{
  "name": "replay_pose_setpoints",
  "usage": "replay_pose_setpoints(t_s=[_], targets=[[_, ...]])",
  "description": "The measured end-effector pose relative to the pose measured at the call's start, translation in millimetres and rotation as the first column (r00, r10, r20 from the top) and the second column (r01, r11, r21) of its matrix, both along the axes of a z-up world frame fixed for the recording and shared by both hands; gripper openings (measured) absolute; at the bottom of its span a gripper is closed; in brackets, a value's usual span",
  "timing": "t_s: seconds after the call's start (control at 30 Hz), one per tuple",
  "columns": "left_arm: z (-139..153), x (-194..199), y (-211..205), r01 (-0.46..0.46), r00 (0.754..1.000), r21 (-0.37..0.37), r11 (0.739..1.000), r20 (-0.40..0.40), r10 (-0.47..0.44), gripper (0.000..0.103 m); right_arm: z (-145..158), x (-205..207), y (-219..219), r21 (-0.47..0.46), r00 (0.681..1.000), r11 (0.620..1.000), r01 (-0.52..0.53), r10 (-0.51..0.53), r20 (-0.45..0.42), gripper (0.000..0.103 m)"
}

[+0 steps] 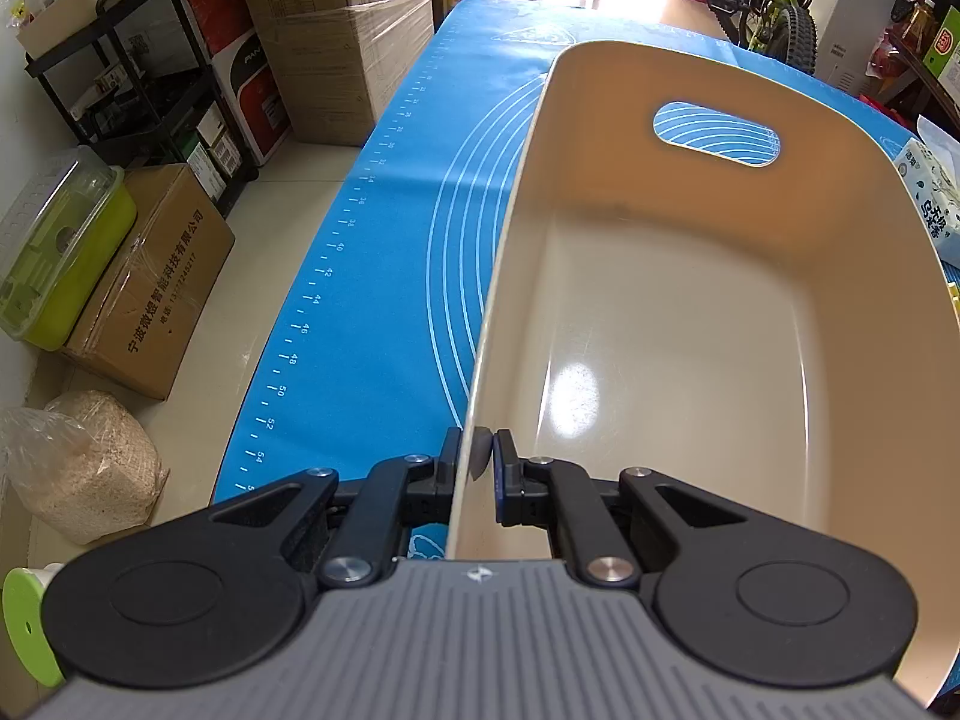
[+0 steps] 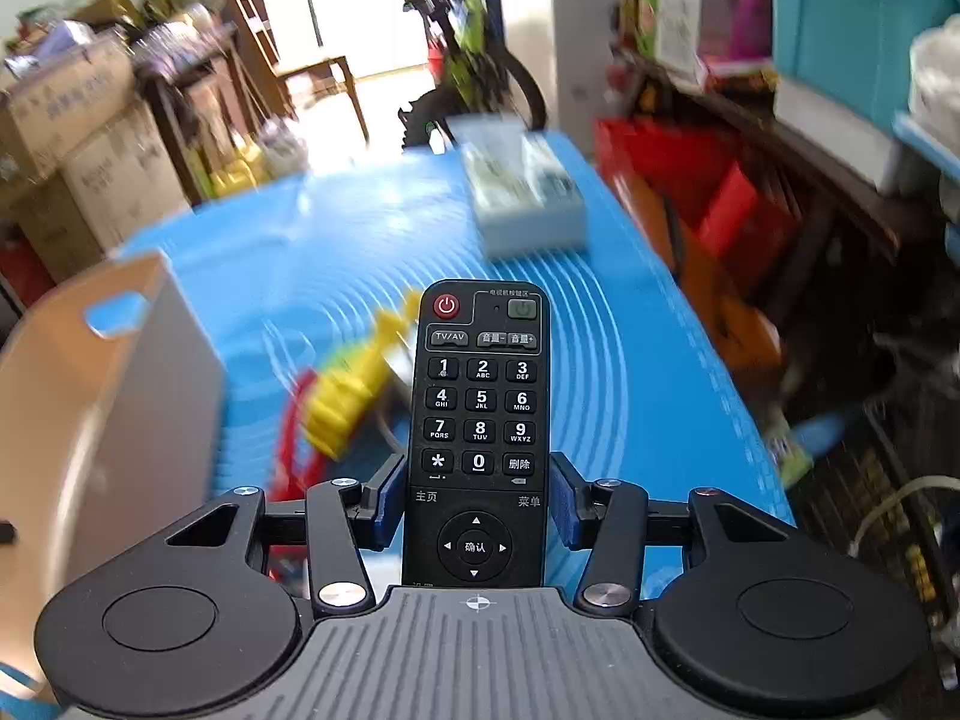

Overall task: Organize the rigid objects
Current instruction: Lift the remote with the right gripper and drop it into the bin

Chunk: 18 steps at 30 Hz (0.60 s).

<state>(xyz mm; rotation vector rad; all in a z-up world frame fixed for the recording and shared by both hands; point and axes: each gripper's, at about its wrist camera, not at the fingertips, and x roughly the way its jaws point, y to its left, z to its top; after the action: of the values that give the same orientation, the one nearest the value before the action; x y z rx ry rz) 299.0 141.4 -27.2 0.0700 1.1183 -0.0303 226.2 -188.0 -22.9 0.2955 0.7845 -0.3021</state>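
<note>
Your left gripper pinches bin wall, steadying it. Right gripper clamps remote above mat, beside bin. Narrow grip near remote's lower half: fast swing may twist it loose.

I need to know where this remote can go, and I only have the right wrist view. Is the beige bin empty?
Observer: Yes. The left wrist view looks into the beige bin and shows only its bare floor.
Operator: Is anything steadying it?
Observer: The left gripper is shut on the bin's near wall, one finger inside, one outside.
Operator: Is the bin on the mat?
Observer: It looks to be over the blue mat, which shows through its far handle slot.
</note>
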Motion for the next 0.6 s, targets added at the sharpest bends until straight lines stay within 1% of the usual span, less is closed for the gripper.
replay_pose_setpoints(t_s=[0.17,0.33,0.47,0.6], targets=[[-0.2,0.5,0.6,0.001,1.0,0.003,1.0,0.0,-0.001,0.011,38.5,16.9,20.3,-0.006,0.993,0.998,-0.065,0.065,0.101,0.054],[-0.3,0.6,0.7,0.001,1.0,0.003,1.0,0.0,-0.001,0.011,67.0,39.7,48.3,-0.006,0.976,0.99,-0.142,0.141,0.165,0.054],[-0.3,0.3,0.0,0.001,1.0,0.004,1.0,0.0,-0.001,0.011,78.2,59.2,77.1,-0.006,0.96,0.978,-0.21,0.207,0.188,0.054],[-0.1,0.8,1.0,0.003,1.0,0.006,1.0,-0.001,-0.003,0.011,76.6,80.4,111.5,-0.02,0.942,0.958,-0.287,0.286,0.177,0.054]])
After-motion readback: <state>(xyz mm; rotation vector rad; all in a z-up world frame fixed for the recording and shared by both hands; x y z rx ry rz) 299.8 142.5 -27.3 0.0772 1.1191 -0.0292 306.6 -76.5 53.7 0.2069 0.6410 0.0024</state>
